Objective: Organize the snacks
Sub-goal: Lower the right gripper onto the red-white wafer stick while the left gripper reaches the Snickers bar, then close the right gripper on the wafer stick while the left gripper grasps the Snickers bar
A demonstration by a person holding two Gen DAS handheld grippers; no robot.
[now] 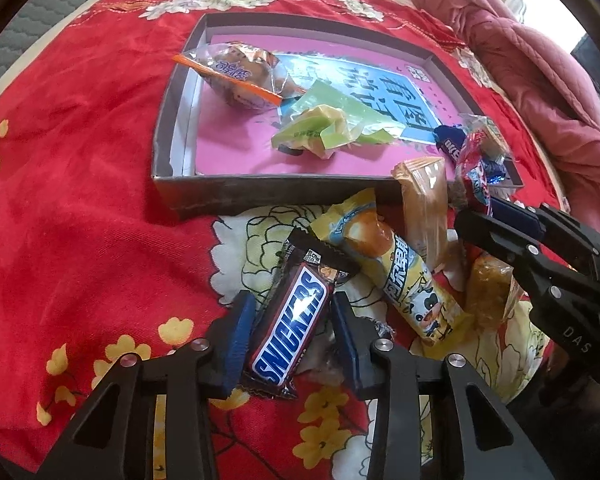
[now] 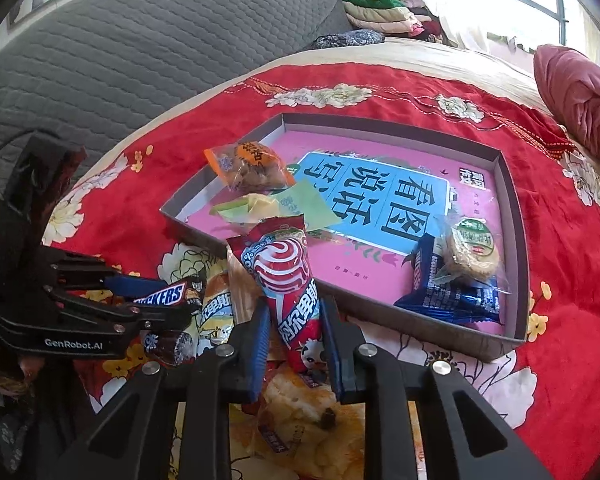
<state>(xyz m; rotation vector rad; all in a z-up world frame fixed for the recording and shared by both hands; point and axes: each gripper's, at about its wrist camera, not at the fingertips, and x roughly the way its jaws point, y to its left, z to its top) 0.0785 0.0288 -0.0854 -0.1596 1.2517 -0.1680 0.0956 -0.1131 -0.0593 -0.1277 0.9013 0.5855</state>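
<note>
My left gripper (image 1: 292,322) is shut on a Snickers bar (image 1: 290,328), held just above the red floral bedspread in front of the box; it also shows in the right wrist view (image 2: 162,294). My right gripper (image 2: 296,340) is shut on a red and white snack packet (image 2: 290,280), held near the box's front edge; this gripper shows in the left wrist view (image 1: 496,210). The shallow cardboard box (image 1: 260,190) with a pink lining holds a clear bag of pastries (image 1: 240,76), a green wrapper (image 1: 328,124), a blue packet (image 2: 456,296) and a round biscuit pack (image 2: 474,254).
Loose snacks lie in front of the box: a yellow packet (image 1: 396,268), an amber wrapped bar (image 1: 424,208) and another amber pack (image 1: 490,296). A crisp-like pack (image 2: 300,420) lies under my right gripper. A crimson quilt (image 1: 520,60) lies at the right, a grey quilted cover (image 2: 140,40) behind.
</note>
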